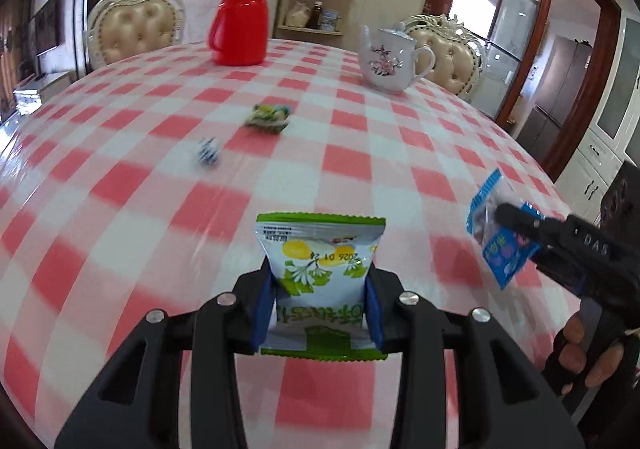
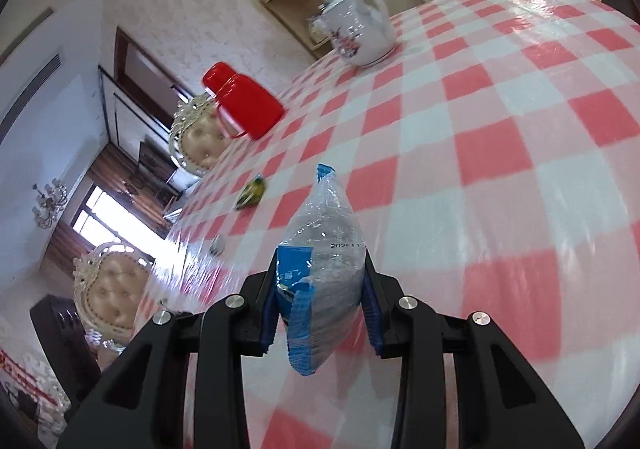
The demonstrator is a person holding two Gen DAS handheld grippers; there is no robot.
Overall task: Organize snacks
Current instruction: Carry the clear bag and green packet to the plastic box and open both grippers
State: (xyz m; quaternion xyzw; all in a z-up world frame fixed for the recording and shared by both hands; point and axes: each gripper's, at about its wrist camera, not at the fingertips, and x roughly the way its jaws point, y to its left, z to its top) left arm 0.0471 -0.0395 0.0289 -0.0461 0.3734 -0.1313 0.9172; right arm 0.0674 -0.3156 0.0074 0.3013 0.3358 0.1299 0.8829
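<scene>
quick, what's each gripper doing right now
Left gripper: shut on the green-and-white snack packet.
Right gripper: shut on the blue-and-clear snack packet.

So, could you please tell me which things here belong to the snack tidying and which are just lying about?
Belonging to the job:
green-and-white snack packet, in the left tool
blue snack packet, in the right tool
small green packet on the table
blue-and-white wrapped sweet

Just lying about:
red flask
floral teapot
</scene>
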